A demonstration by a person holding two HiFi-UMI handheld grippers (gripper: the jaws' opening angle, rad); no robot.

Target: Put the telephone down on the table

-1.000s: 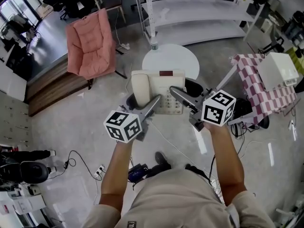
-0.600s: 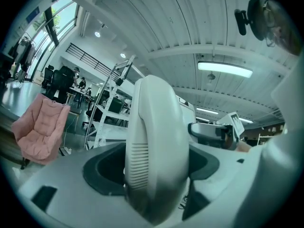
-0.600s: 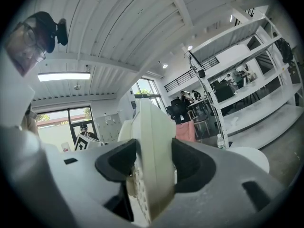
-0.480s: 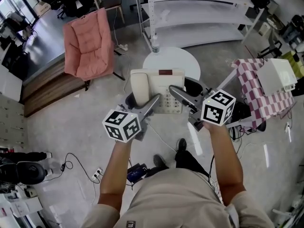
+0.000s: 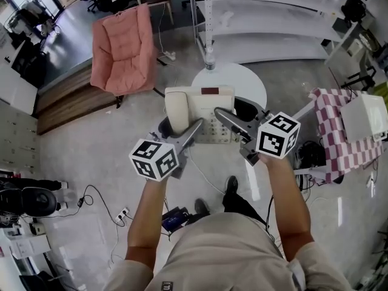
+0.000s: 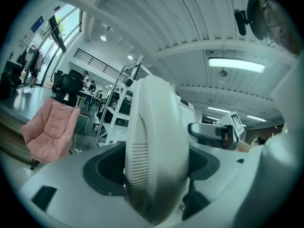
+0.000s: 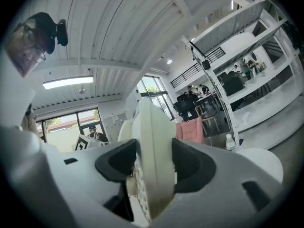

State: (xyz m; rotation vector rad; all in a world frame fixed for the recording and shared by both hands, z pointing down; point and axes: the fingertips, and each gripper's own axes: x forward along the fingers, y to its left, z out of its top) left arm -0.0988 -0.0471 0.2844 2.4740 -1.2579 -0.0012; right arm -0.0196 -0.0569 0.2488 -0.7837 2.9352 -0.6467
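Note:
A cream desk telephone [image 5: 200,111] with its handset [image 5: 177,109] on the left side hangs in the air, carried between both grippers. My left gripper [image 5: 193,130] is shut on its left part; in the left gripper view the handset [image 6: 154,146] fills the gap between the jaws. My right gripper [image 5: 225,119] is shut on the right edge, and the right gripper view shows the telephone's body [image 7: 151,165] edge-on between the jaws. A round white table [image 5: 242,80] stands just beyond and partly under the telephone.
A small bottle [image 5: 210,59] stands at the round table's far edge. A pink armchair [image 5: 121,47] is at the far left, white shelving [image 5: 273,17] behind. A checked-cloth table [image 5: 336,135] with a white box [image 5: 368,117] is at the right. Cables [image 5: 97,202] lie on the floor.
The person has stepped forward: the round table, chair and shelving have come nearer. The telephone stays held the same way between both grippers.

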